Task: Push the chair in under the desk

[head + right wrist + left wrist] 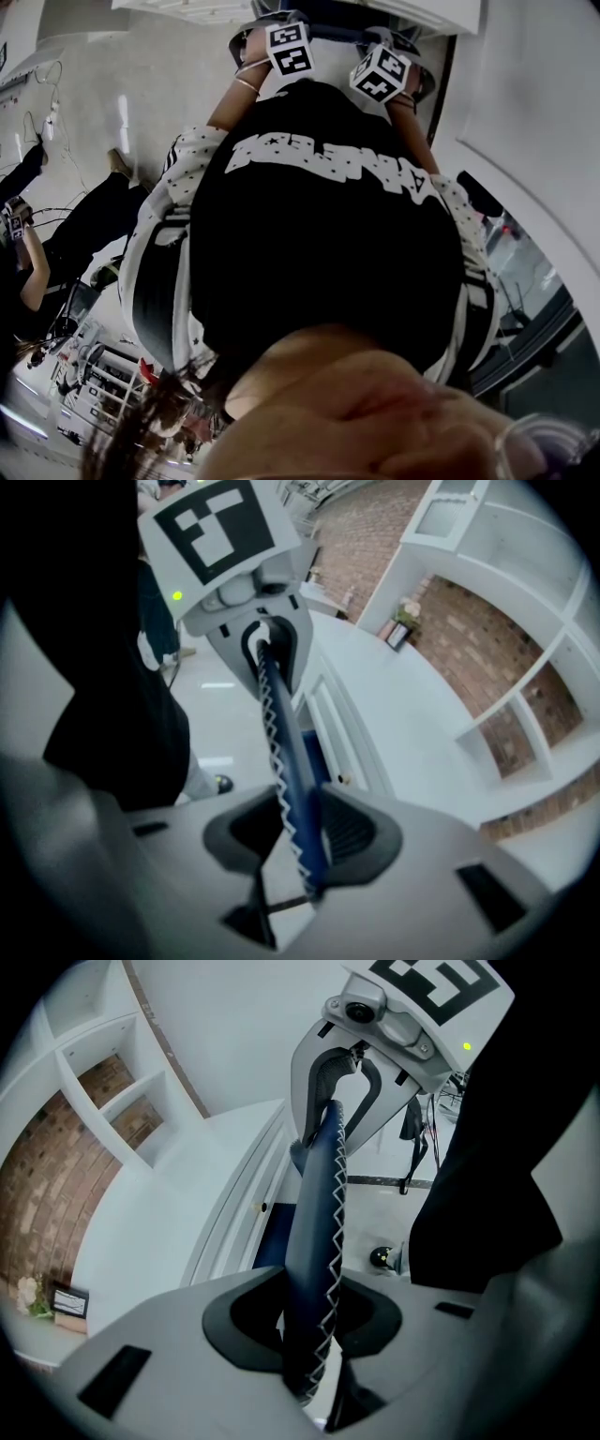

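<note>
Torso [319,244] hides seat; left hand-held gripper [314,1330], right hand-held gripper [302,841] clamp backrest [317,1213]

I seem to be in a study mock-up inside a lab: white shelves [103,1082] against a brick wall [37,1185], a white bench [141,1241], cables [52,103] across the glossy floor [159,84], and another person [84,225] crouching nearby.

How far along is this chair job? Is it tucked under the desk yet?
Done: both grips are made. The left gripper and the right gripper each have their jaws closed on the stitched top edge of the blue chair back. In hand: the chair is held facing the white desk. Left: probably the push itself. These views don't show how far under the desk the chair already is.
</note>
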